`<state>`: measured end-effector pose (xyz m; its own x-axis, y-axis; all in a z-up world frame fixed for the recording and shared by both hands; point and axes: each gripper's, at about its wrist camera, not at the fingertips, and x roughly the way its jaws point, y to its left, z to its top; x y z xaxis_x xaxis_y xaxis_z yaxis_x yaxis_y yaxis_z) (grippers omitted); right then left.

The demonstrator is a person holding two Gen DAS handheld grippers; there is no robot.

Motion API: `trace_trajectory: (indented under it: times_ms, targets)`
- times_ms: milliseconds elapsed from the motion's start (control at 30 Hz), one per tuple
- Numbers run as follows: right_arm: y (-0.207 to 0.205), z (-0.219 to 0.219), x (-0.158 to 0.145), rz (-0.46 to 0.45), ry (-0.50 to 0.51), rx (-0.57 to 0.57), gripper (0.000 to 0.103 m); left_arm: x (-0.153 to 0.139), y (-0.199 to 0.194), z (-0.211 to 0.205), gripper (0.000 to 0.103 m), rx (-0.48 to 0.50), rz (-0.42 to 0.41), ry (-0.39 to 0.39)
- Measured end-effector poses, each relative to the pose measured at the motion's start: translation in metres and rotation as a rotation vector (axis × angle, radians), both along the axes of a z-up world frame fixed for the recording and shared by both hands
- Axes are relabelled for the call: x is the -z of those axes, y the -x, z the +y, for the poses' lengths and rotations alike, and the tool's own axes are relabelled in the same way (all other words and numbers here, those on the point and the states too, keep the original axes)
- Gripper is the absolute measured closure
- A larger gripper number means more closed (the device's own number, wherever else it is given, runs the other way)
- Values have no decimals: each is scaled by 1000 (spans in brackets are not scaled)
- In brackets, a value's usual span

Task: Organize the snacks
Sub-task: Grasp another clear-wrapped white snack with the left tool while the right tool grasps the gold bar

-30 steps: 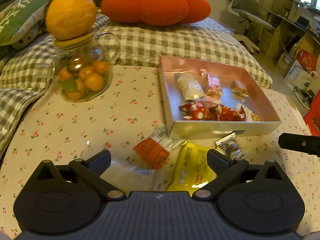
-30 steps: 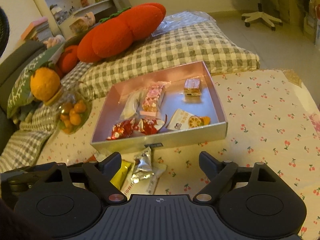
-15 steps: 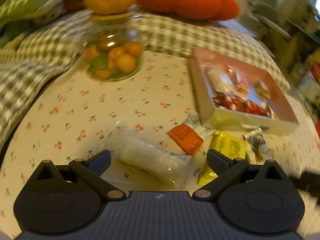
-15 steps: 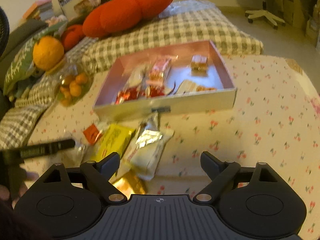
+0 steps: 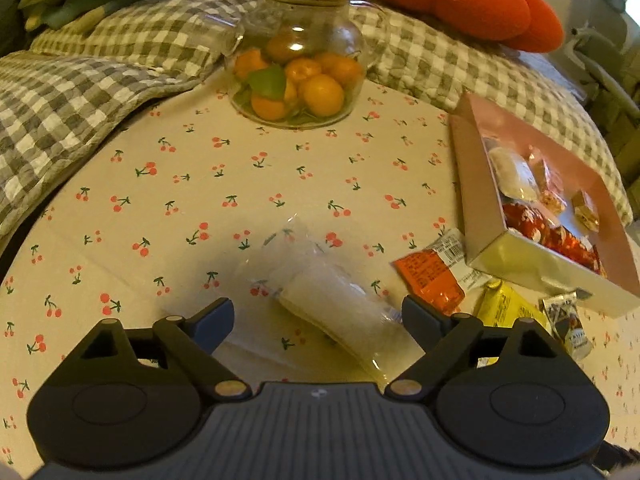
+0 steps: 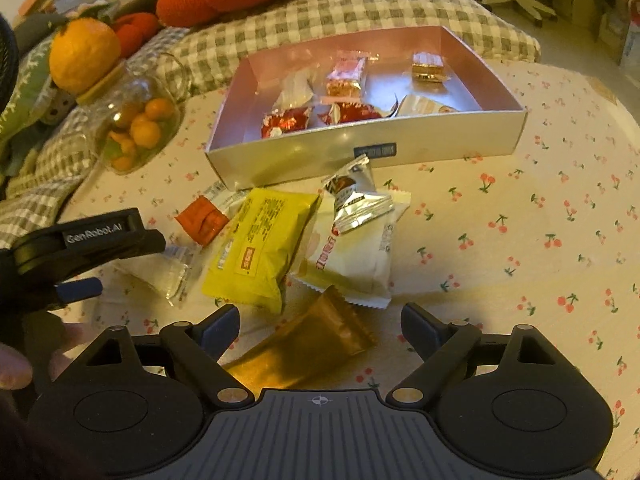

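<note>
The left gripper (image 5: 318, 312) hangs low over the table (image 5: 160, 200) with its fingers spread wide, a clear packet (image 5: 344, 312) lying flat between them, untouched as far as one can tell. The right gripper (image 6: 320, 320) is likewise wide open and low, with a gold packet (image 6: 312, 344) between its fingers. Only the right view shows this gold packet, plus the white packet (image 6: 360, 256) under a silver wrapper (image 6: 356, 200), and the left gripper's finger (image 6: 96, 236) from the side above the clear packet. The yellow packet (image 6: 260, 240) and orange packet (image 6: 202, 218) lie by the box's near wall. The box (image 6: 360, 152) already contains several snacks. A glass jar (image 5: 296, 76) of oranges stands at the table's far edge.
</note>
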<state>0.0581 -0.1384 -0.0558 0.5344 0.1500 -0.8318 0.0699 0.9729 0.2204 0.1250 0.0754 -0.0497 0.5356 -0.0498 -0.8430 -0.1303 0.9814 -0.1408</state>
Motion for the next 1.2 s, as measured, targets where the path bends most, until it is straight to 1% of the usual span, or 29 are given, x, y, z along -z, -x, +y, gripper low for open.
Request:
trace_trajectory:
  times_ms: [67, 167, 300, 400, 667, 800, 867, 1000, 1100, 1200]
  targets:
    - [1, 4, 4, 7, 16, -6, 13, 1, 1, -2, 14, 41, 16, 0]
    - [4, 15, 6, -11, 87, -64, 13, 5, 3, -2, 14, 120, 50, 4]
    - [13, 21, 10, -26, 153, -154, 13, 7, 8, 5, 14, 188, 49, -5]
    - [21, 19, 11, -36, 173, -200, 13, 7, 13, 12, 14, 228, 43, -6]
    - [39, -2, 12, -77, 170, -283, 13, 7, 27, 28, 14, 322, 20, -35]
    - [48, -16, 12, -95, 166, -291, 13, 6, 35, 35, 15, 353, -8, -59]
    - [51, -25, 11, -102, 139, -280, 13, 4, 39, 37, 24, 380, -34, -52]
    - [58, -31, 8, -127, 85, -298, 13, 4, 42, 29, 26, 454, -80, -36]
    - [60, -25, 9, -146, 81, -334, 13, 6, 42, 16, 27, 495, -99, -37]
    - [59, -17, 12, -163, 87, -367, 13, 10, 42, 8, 29, 512, -112, -43]
